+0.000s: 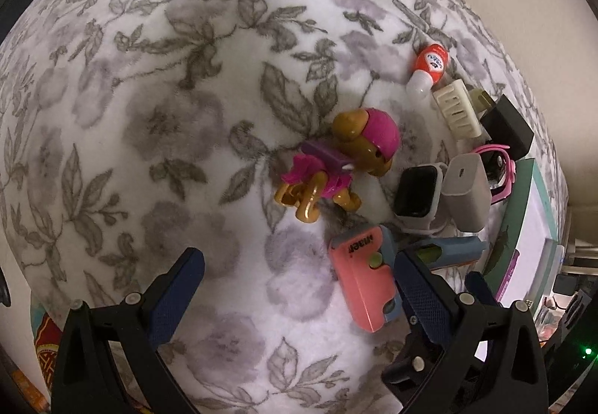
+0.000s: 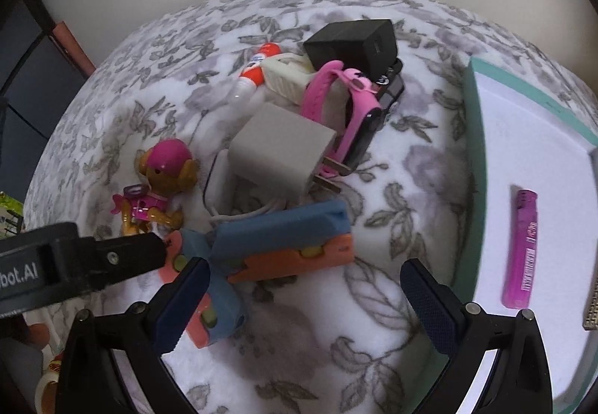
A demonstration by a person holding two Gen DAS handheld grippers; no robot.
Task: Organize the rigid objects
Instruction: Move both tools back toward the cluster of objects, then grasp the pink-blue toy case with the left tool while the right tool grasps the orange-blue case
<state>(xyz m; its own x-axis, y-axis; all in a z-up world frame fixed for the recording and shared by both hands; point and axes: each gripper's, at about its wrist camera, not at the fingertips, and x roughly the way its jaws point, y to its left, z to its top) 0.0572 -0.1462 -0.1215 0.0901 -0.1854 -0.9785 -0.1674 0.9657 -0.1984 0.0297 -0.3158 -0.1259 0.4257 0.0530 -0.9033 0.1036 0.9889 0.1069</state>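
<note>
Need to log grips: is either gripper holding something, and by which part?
Nothing is held. The left gripper and right gripper both have open jaws over the blanket.

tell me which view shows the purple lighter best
The right wrist view. There the lighter lies in full view on the white tray, unobstructed. In the left wrist view the tray sits squeezed at the right edge, and only a thin purple sliver shows, too small to tell as the lighter.
</note>
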